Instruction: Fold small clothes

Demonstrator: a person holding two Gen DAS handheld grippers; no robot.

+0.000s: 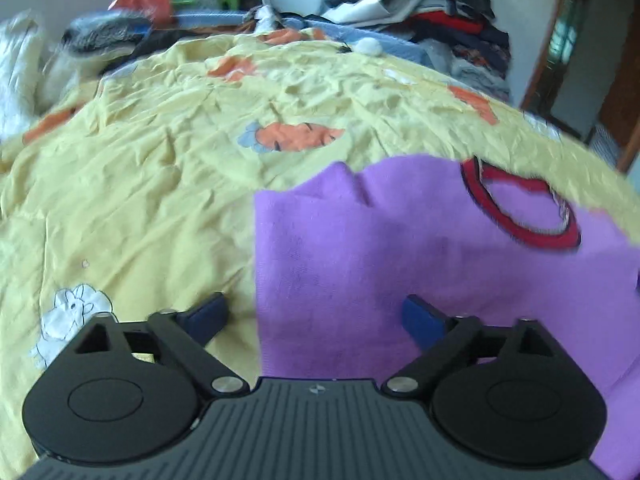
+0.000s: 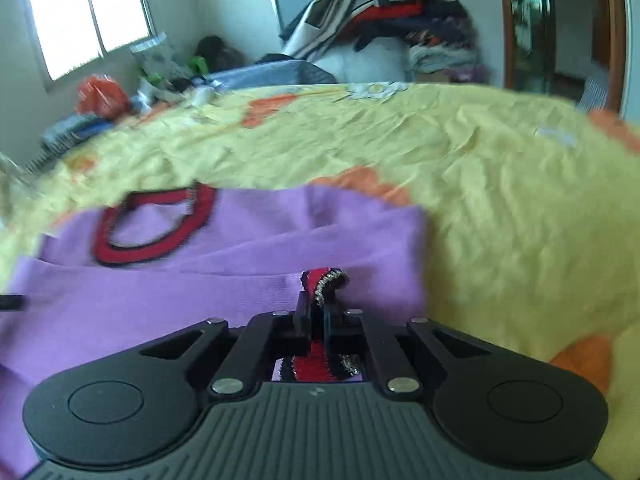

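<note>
A small purple garment [image 1: 380, 260] with a red and black collar [image 1: 520, 208] lies on the yellow bedspread [image 1: 160, 180]. My left gripper [image 1: 316, 312] stands open over the garment's left edge, one fingertip [image 1: 212, 312] above the bedspread and the other above the purple cloth, with nothing held. In the right wrist view the same purple garment [image 2: 240, 272] fills the lower left, its collar [image 2: 152, 228] at the far side. My right gripper [image 2: 316, 308] is shut on a red, black and glittery trim [image 2: 324, 280] of the garment, which pokes up between the fingers.
The bedspread carries orange and white cartoon patches [image 1: 296, 136]. A heap of clothes [image 1: 432, 8] stands at the back right beyond the bed. Bags and clutter [image 2: 104, 92] lie under a window [image 2: 84, 16]. A wooden door frame [image 2: 616, 32] is at the right.
</note>
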